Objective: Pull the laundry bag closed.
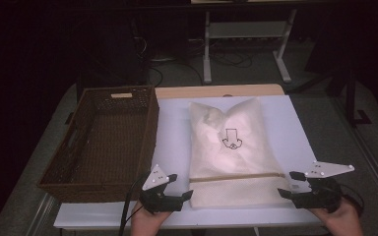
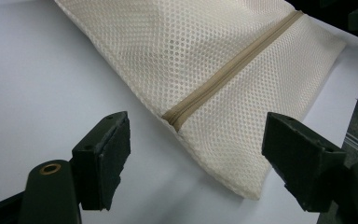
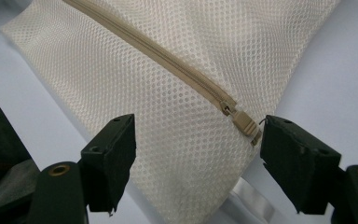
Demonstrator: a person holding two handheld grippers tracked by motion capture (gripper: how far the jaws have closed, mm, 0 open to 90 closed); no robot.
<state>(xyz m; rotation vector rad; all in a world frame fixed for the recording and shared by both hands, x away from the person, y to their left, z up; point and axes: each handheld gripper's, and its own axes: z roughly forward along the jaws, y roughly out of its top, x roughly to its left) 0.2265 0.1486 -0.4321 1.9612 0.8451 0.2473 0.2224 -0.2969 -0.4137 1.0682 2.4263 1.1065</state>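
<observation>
Presently the mesh laundry bag (image 1: 230, 152) lies flat on the counter (image 1: 172, 142) beside the wicker basket (image 1: 103, 142), zipper (image 1: 236, 176) end toward me; both my grippers' fingers (image 2: 103, 156) gape empty at its near corners, ready to pinch.

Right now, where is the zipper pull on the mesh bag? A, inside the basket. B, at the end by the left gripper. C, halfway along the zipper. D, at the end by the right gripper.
D: the zipper pull lies at the zipper's end beside the right gripper, on the mesh bag.
</observation>
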